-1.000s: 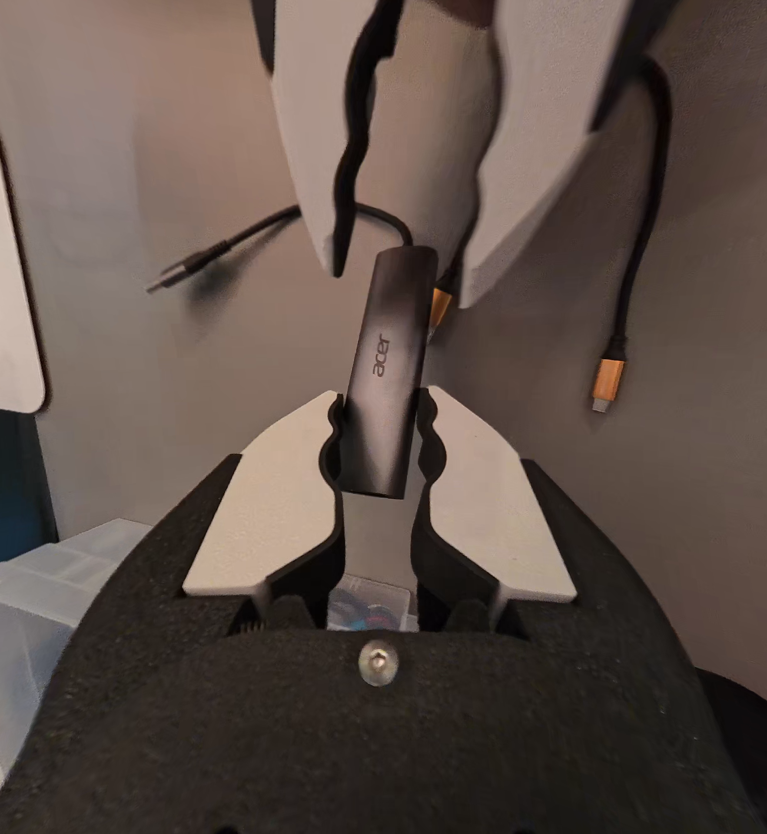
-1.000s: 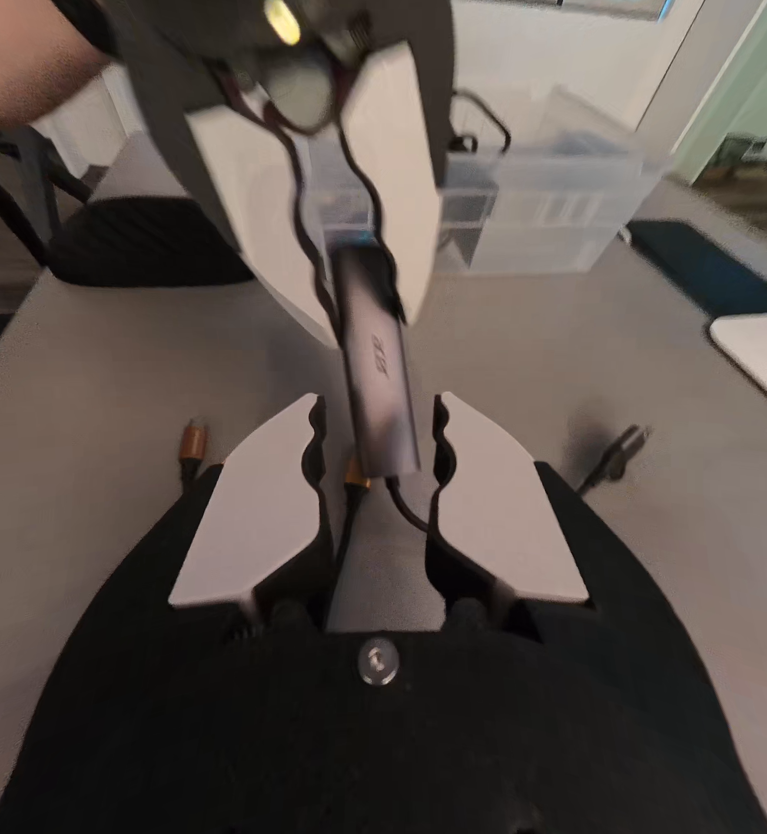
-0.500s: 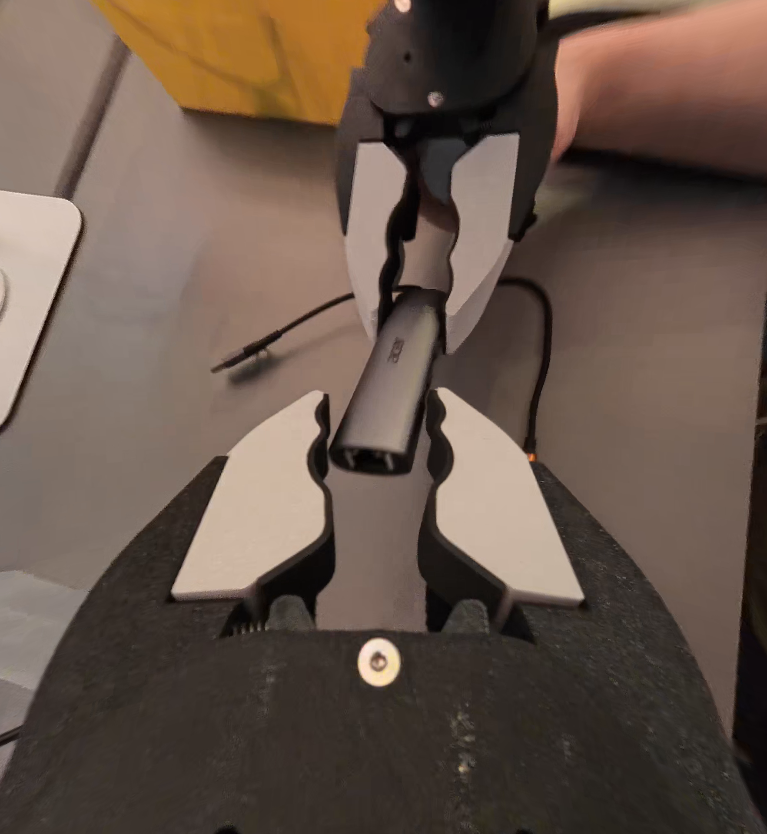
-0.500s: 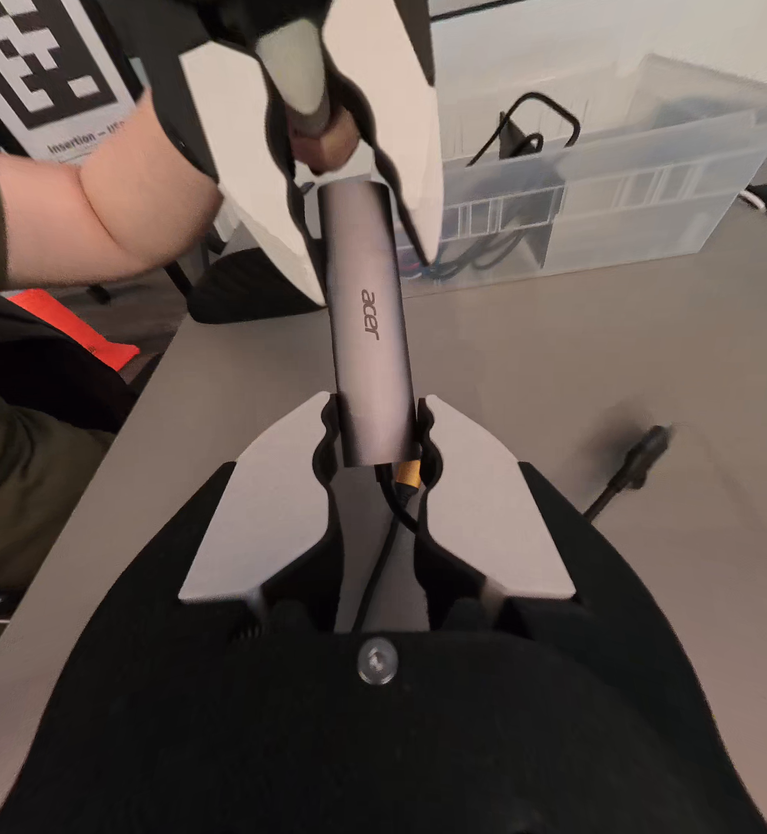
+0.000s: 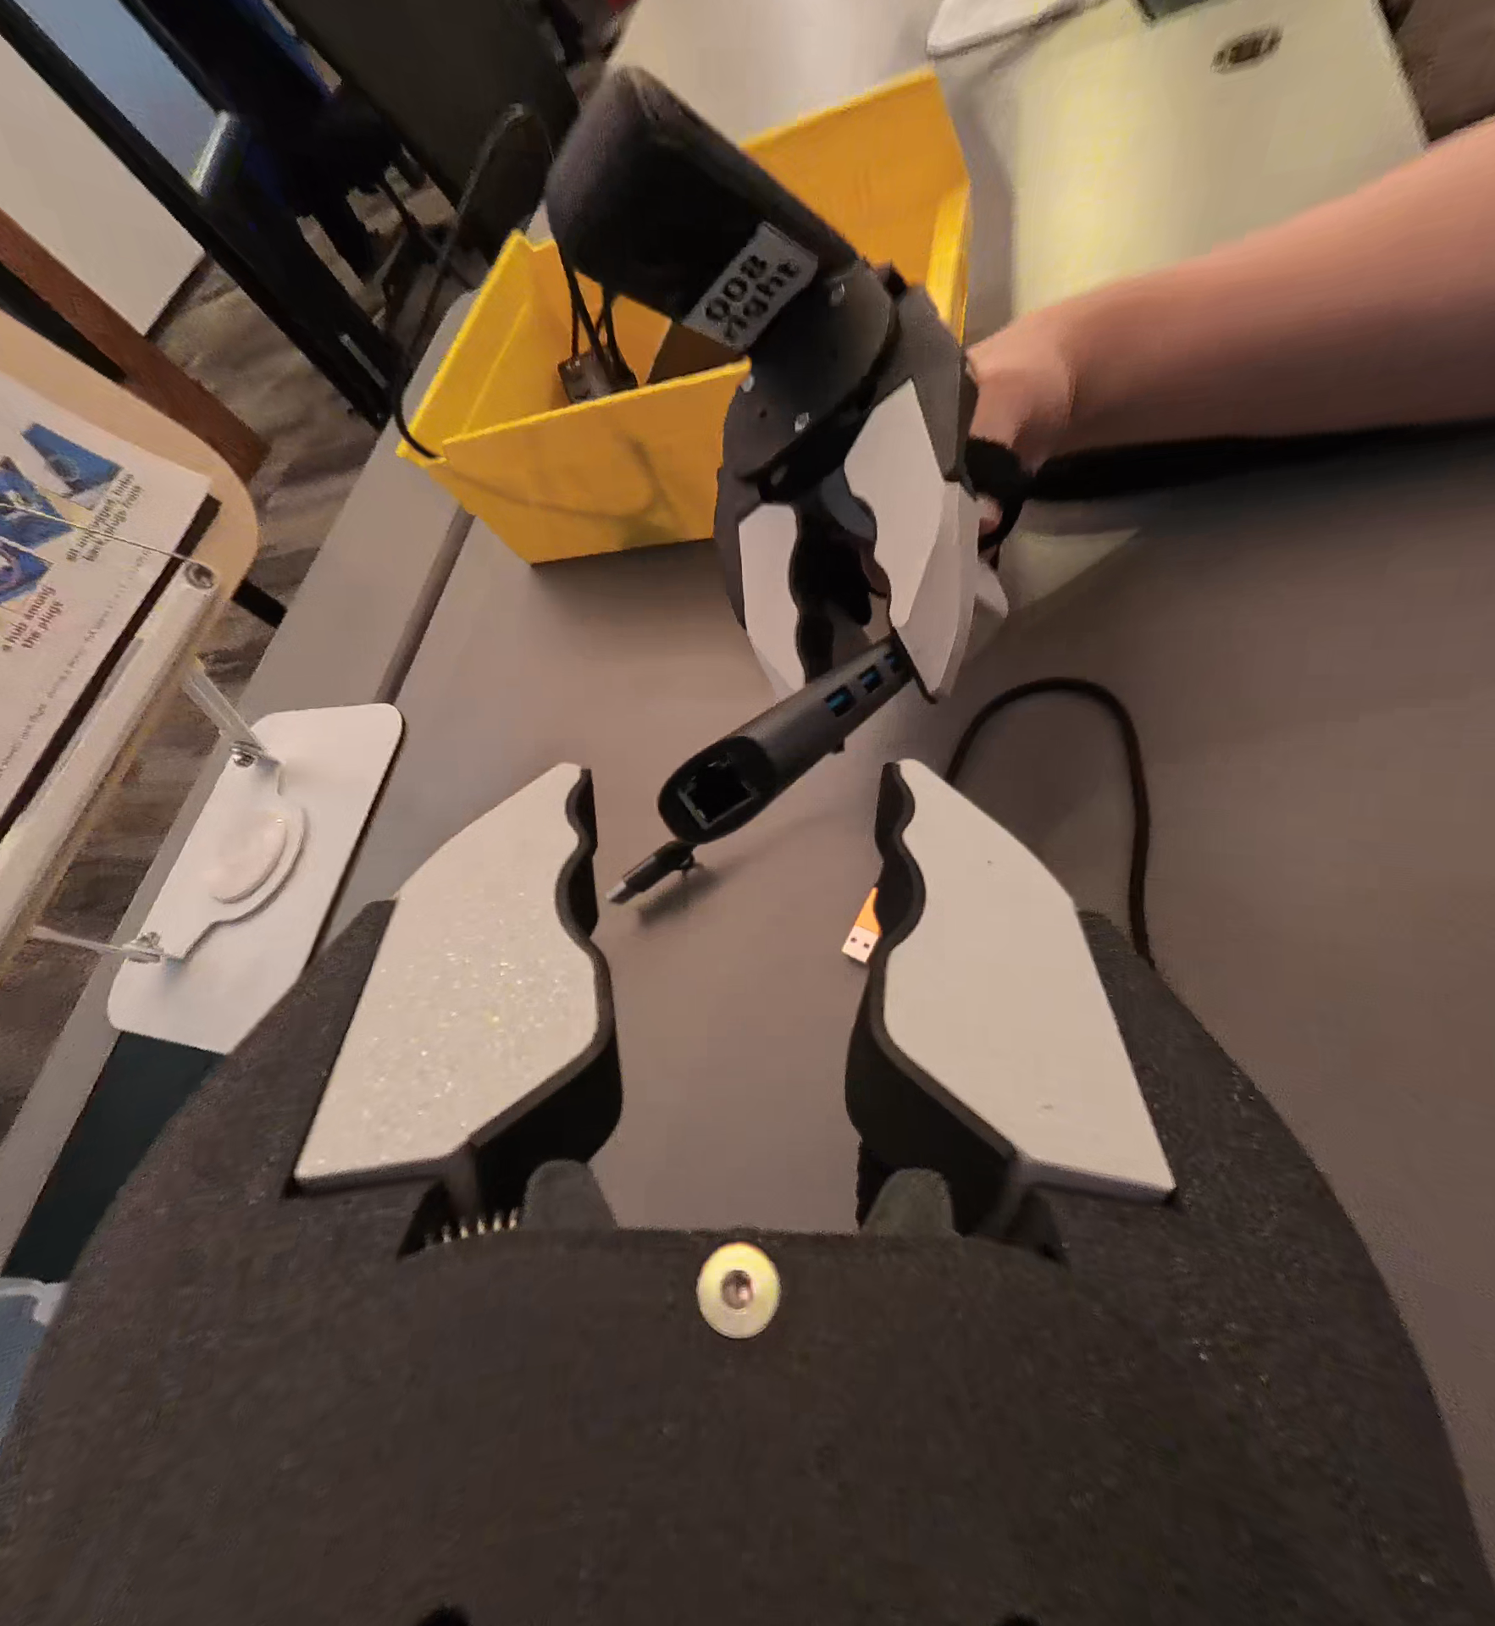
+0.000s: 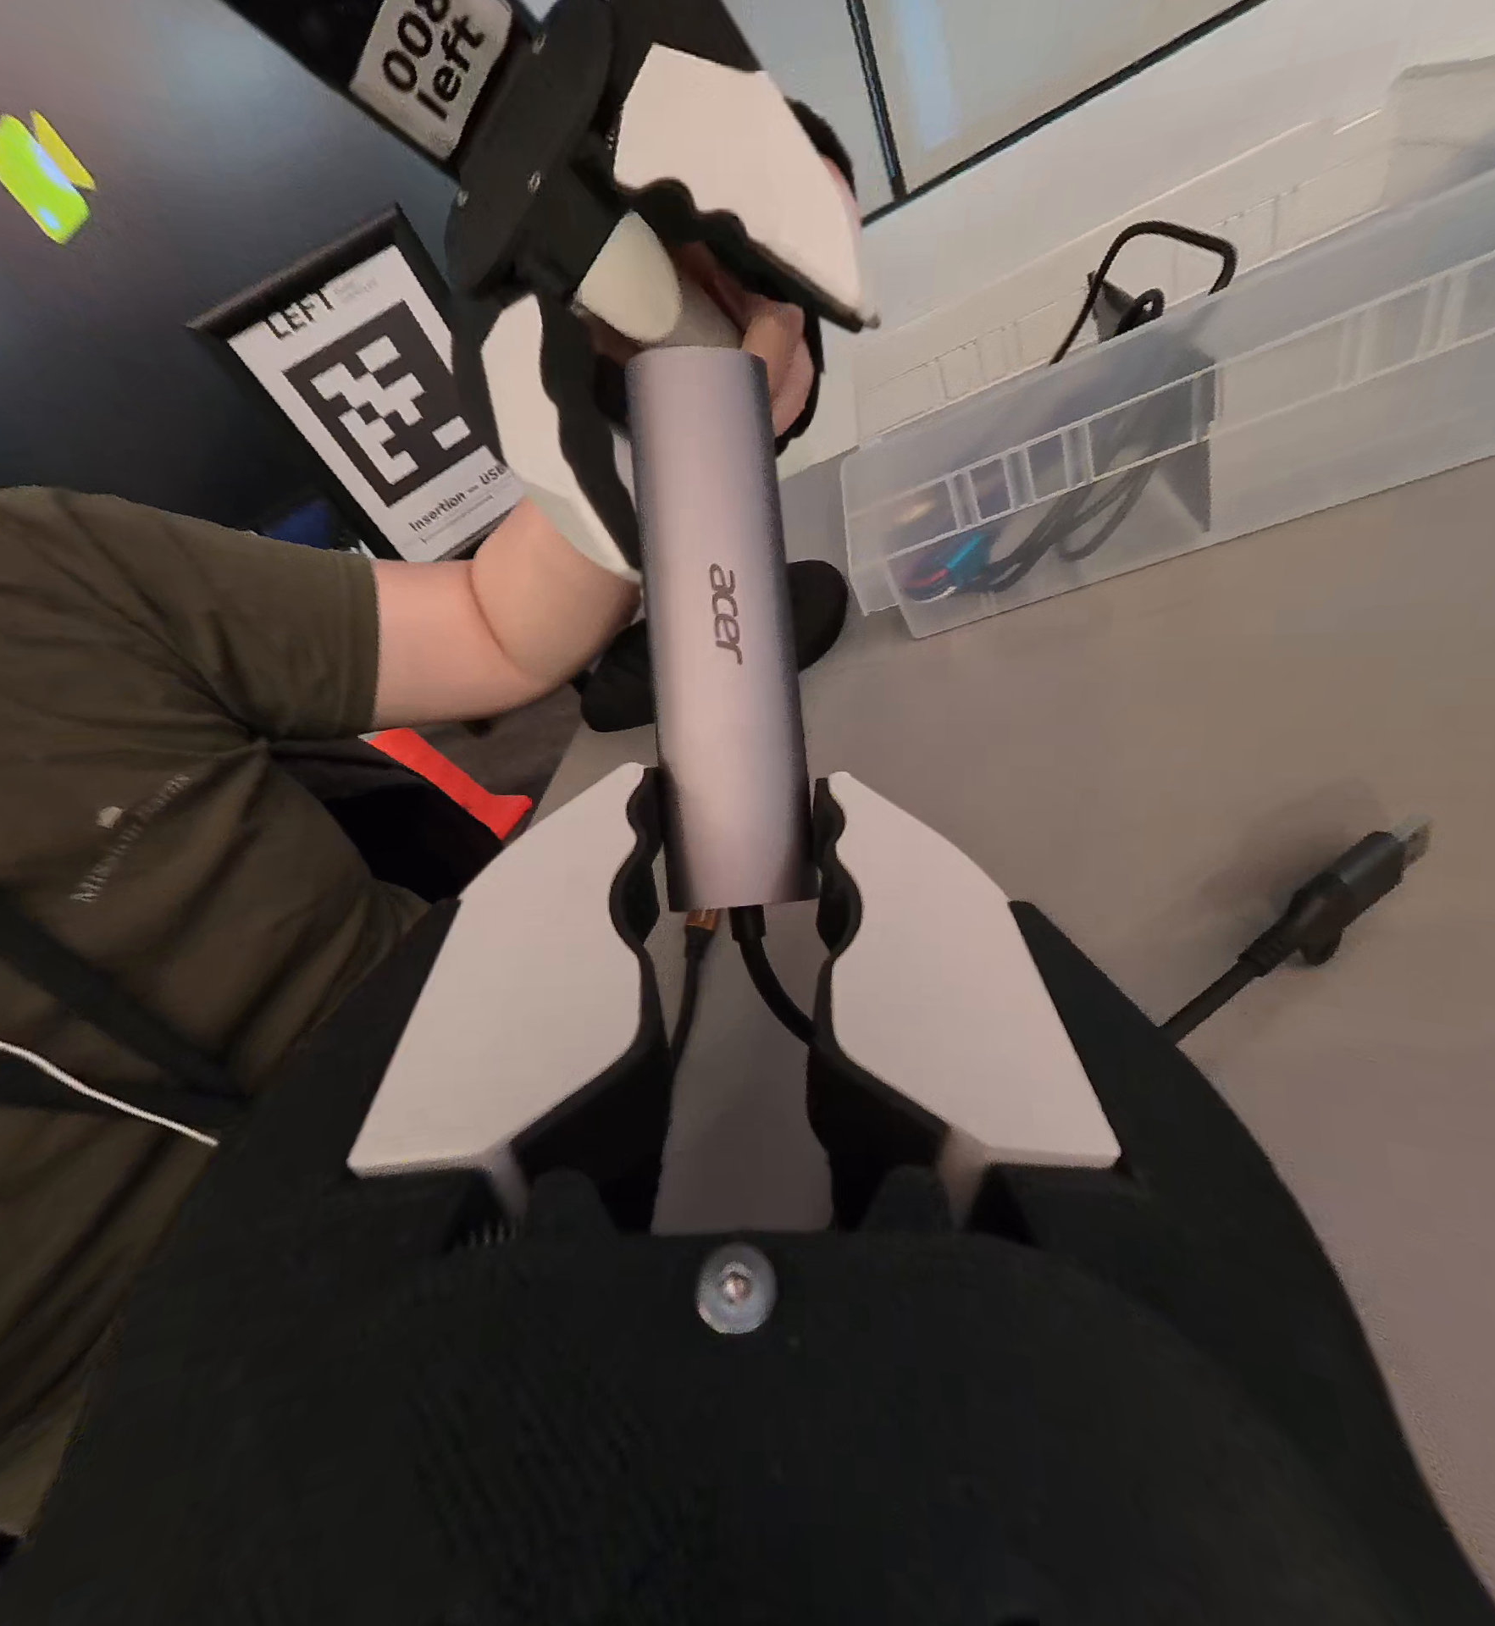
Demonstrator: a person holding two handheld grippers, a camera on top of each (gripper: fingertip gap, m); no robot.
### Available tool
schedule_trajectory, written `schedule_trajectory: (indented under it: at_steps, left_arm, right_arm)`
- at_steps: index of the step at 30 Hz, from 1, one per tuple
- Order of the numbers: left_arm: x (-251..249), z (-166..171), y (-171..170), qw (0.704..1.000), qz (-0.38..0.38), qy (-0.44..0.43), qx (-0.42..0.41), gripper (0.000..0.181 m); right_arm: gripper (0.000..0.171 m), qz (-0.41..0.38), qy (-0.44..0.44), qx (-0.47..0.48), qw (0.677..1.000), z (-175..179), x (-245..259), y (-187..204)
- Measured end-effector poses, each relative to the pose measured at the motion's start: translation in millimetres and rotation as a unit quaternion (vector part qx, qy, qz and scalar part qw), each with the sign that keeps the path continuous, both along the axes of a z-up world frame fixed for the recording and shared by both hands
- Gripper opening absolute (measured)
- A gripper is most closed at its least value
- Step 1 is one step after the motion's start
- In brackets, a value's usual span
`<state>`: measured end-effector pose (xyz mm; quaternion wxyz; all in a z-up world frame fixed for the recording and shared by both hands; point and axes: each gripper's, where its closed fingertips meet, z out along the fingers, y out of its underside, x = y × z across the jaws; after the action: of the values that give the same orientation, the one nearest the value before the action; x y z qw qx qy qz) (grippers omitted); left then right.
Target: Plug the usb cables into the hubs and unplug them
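Note:
A grey USB hub (image 6: 717, 616) is held in the air by its cable end in my right gripper (image 6: 735, 836), which is shut on it. The left wrist view shows the hub (image 5: 761, 748) pointing its end port at me, with the right gripper (image 5: 858, 682) on its far end. My left gripper (image 5: 735, 792) is open and empty, its fingertips just short of the hub. An orange USB plug (image 5: 862, 937) and a black plug (image 5: 651, 875) lie on the grey table. An orange plug (image 6: 698, 924) shows under the hub's near end; I cannot tell if it is plugged in.
A yellow bin (image 5: 638, 457) stands at the table's far edge. A sign on a white stand (image 5: 268, 845) is at the left. A clear plastic box (image 6: 1078, 493) with cables sits behind the hub. A black cable (image 5: 1118, 792) loops on the table. The person's arm (image 5: 1254, 352) reaches in. Across from one pair of fingers to the other is roughly 7 cm.
My left gripper has opened, let go of the hub and drawn back. My right gripper has shut on the hub's cable end and holds it alone, lifted off the table.

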<state>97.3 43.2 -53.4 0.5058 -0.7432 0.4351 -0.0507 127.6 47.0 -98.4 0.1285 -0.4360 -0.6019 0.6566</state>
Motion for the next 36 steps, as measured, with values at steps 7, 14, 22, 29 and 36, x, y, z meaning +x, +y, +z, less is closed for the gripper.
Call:
schedule_trajectory:
  at_steps: [7, 14, 22, 29, 36]
  left_arm:
    - [18.4, -18.6, 9.2, 0.997, -0.065, 0.048, -0.001, 0.055]
    - [30.0, -23.7, -4.1, 0.985, -0.163, 0.056, 0.003, 0.032]
    - [43.9, -24.5, -16.0, 0.965, -0.247, 0.085, 0.005, 0.022]
    - [50.4, -37.5, -15.7, 0.958, -0.262, 0.116, 0.016, 0.020]
    - [51.0, -41.8, -16.5, 0.957, -0.264, 0.122, 0.024, 0.020]
  right_arm:
    - [0.033, 0.028, -0.030, -0.032, 0.999, -6.3, 3.3, -5.7]
    - [0.033, 0.061, -0.030, -0.029, 0.997, -5.3, 10.2, -14.4]
    - [0.033, 0.104, -0.037, -0.052, 0.993, -2.1, 19.5, -24.2]
    - [0.033, 0.118, -0.054, -0.053, 0.990, -9.9, 21.5, -25.5]
    - [0.033, 0.117, -0.062, -0.041, 0.990, -13.9, 22.5, -25.6]
